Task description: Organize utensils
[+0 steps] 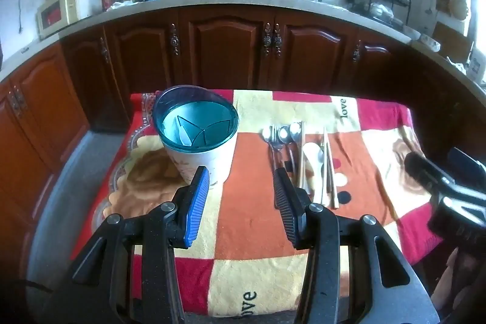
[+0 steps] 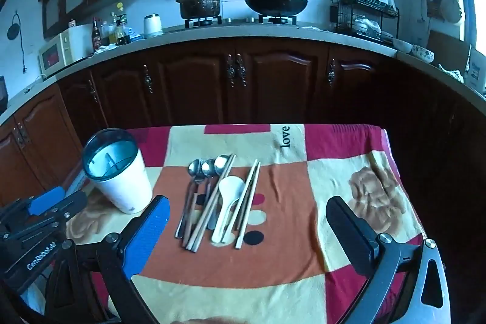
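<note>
Your right gripper (image 2: 247, 228) stands wide open and empty, tilted down at the cloth. The utensil pile (image 2: 218, 199), spoons and chopsticks, lies just ahead between the jaws at 12 o'clock, long axes running 12 to 6. The holder cup (image 2: 120, 175) stands at 10 o'clock. Your left gripper (image 1: 241, 190), open and empty, sits nearer the cup; the right is nearer the pile.
</note>
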`<state>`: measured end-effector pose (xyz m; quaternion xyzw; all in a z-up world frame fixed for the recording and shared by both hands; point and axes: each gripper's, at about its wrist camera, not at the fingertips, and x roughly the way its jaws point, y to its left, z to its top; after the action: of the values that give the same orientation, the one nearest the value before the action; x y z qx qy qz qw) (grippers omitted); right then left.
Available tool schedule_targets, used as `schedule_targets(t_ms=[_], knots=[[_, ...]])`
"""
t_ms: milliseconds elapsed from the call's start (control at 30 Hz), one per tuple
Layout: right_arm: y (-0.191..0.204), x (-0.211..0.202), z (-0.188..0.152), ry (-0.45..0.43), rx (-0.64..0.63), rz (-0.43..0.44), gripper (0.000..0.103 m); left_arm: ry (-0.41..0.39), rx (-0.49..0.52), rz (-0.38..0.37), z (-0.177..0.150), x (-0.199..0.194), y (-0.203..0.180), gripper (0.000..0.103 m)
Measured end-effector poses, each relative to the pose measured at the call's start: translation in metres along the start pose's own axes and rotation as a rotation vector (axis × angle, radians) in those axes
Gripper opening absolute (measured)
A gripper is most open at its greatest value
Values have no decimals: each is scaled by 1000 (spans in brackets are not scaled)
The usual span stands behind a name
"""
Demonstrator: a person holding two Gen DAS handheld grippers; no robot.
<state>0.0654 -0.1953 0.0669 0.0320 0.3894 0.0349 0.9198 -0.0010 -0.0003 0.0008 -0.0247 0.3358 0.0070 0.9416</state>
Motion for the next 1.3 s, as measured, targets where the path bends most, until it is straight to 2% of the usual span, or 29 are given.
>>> schedule_targets(t_ms=[233, 300, 467, 1300], knots=[[5, -7, 2, 19, 36, 6, 102, -7, -9, -6, -1, -9, -3, 44], [4, -8, 2, 21, 45, -3, 102, -45, -19, -23, -1, -10, 1, 44], [1, -9, 2, 23, 69, 1, 102, -3, -17, -16, 2, -11, 2, 44], [10, -9, 10, 28, 17, -1, 102, 7, -4, -11, 9, -7, 1, 44]])
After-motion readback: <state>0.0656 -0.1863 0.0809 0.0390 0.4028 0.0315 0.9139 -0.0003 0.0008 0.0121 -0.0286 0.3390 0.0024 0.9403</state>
